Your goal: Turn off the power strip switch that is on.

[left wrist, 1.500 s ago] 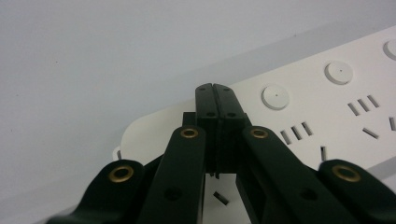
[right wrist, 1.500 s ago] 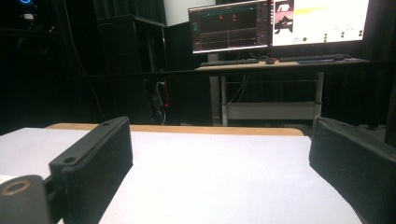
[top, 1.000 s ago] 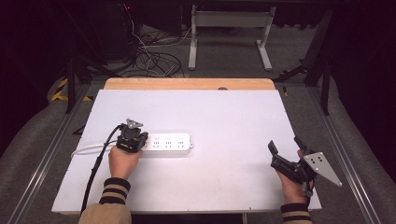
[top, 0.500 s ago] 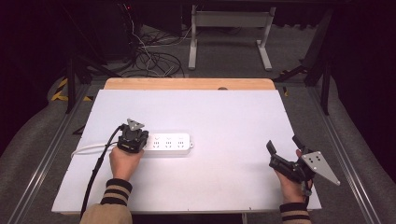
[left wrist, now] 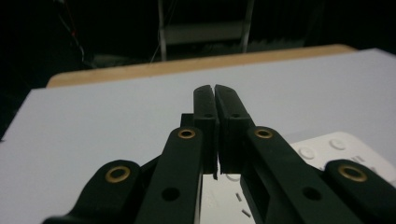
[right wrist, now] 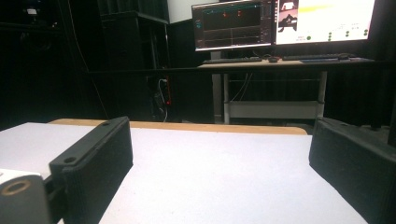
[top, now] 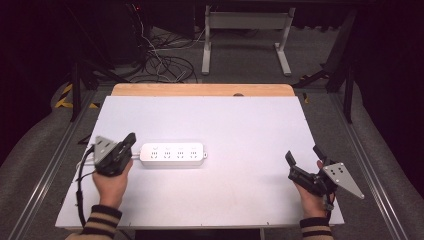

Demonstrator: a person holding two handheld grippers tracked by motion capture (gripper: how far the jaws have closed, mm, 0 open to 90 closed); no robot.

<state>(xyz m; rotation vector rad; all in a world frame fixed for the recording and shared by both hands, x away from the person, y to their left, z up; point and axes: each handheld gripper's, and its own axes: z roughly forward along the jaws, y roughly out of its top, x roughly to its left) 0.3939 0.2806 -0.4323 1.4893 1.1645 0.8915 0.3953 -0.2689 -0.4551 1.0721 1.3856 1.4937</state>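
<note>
A white table (top: 240, 125) lay under the high view, with a white power strip (top: 172, 154) resting flat on its left half, long side running left to right, its row of sockets facing up. The left gripper (top: 131, 142) sat at the strip's left end, just beside it, where the strip's white cord (top: 87, 159) led off toward the table's left edge. Seen from its own camera, the left gripper (left wrist: 215, 100) had its two black jaws pressed together with only a hairline slit between them and nothing caught inside; the strip (left wrist: 336, 149) lay just below and to the right of the jaws, not touched by them. The right gripper (top: 303, 159) was held well apart from the strip, near the table's right edge, jaws spread wide and empty; in its own view the right gripper (right wrist: 219, 163) showed bare table between its two pads. The likely trouble from here was at the left end: closed jaws could not take hold of the strip or its cord, so a push with them would probably slide the light strip across the smooth table rather than grip it. A sideways nudge could also swing the strip round on its cord. With the right gripper so far off, nothing stood ready to steady the strip's other end.
</note>
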